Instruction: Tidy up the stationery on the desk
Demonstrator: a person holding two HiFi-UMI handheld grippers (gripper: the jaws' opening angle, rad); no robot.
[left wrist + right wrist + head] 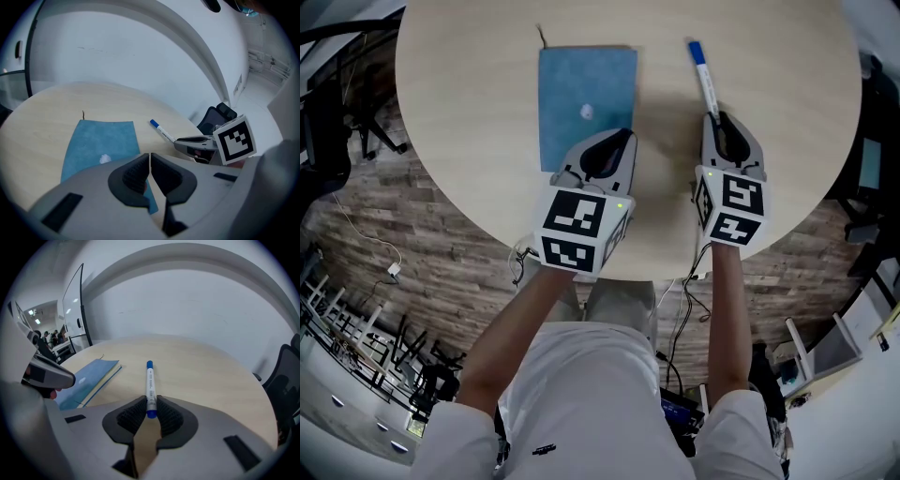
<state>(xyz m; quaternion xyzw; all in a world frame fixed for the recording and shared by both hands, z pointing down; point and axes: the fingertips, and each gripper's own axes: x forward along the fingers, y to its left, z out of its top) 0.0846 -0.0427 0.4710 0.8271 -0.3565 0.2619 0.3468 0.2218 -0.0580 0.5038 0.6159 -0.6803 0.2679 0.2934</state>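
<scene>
A blue notebook (pixel 586 94) lies flat in the middle of the round pale wood table (pixel 469 112), with a small white speck (pixel 586 112) on its cover. My left gripper (pixel 614 141) hovers at the notebook's near right corner, jaws shut with nothing seen between them; in the left gripper view (pixel 149 161) the notebook (pixel 103 140) lies just beyond it. A white pen with a blue cap (pixel 703 75) lies to the right of the notebook, pointing away. My right gripper (pixel 151 411) is shut on the pen's (pixel 150 385) near end.
The table's near edge runs just under both grippers (pixel 656 267). A thin dark ribbon (pixel 542 37) sticks out past the notebook's far left corner. Black office chairs stand off the table at the left (pixel 337 94) and right (pixel 286 380).
</scene>
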